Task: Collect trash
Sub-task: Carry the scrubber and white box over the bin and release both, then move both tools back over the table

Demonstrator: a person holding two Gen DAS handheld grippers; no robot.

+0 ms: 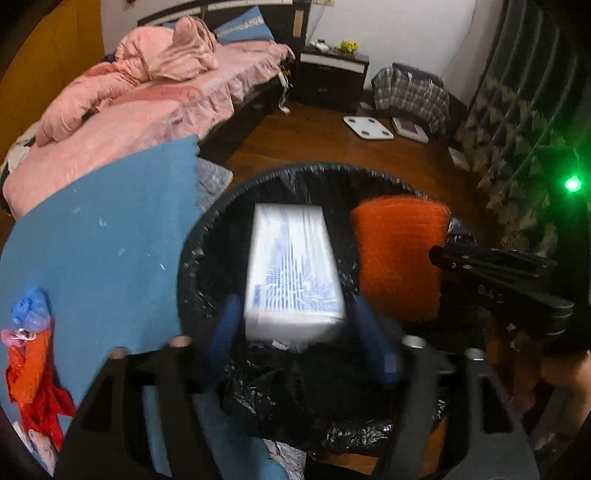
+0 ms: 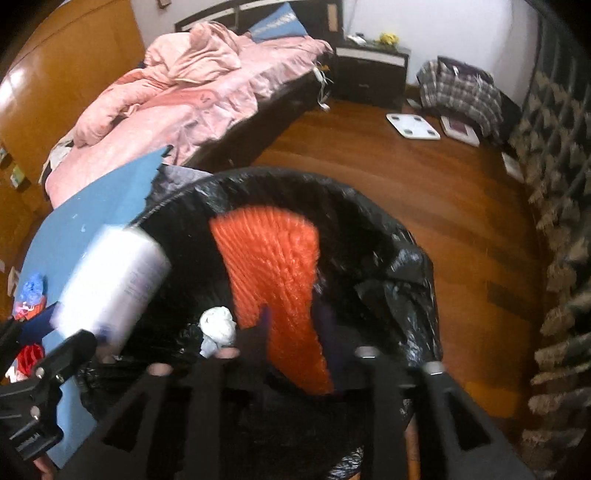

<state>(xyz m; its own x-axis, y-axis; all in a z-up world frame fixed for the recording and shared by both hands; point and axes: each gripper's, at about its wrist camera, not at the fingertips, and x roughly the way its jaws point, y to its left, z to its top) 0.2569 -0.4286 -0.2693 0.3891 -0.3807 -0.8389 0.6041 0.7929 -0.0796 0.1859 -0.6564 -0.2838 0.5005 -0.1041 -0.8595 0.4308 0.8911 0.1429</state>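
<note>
Two grippers hover over one black-lined bin (image 1: 207,236). The left gripper (image 1: 293,317) pinches one white printed box (image 1: 293,266); the right gripper (image 2: 291,332) pinches one orange mesh bag (image 2: 273,266).

Desk (image 1: 103,236), blue top: crumpled blue and red-orange plastic bags (image 1: 31,343) at near-left edge | Wooden floor (image 2: 424,192): white bathroom scale (image 2: 413,126), nightstand (image 2: 373,72), plaid bag (image 2: 458,92) | Bed (image 1: 147,110): rumpled pink bedding (image 1: 162,62), blue pillow (image 1: 242,26).

Both claws, left claw (image 1: 295,325) and right claw (image 2: 293,328), have blue fingers on black slotted frames with silver screws.
</note>
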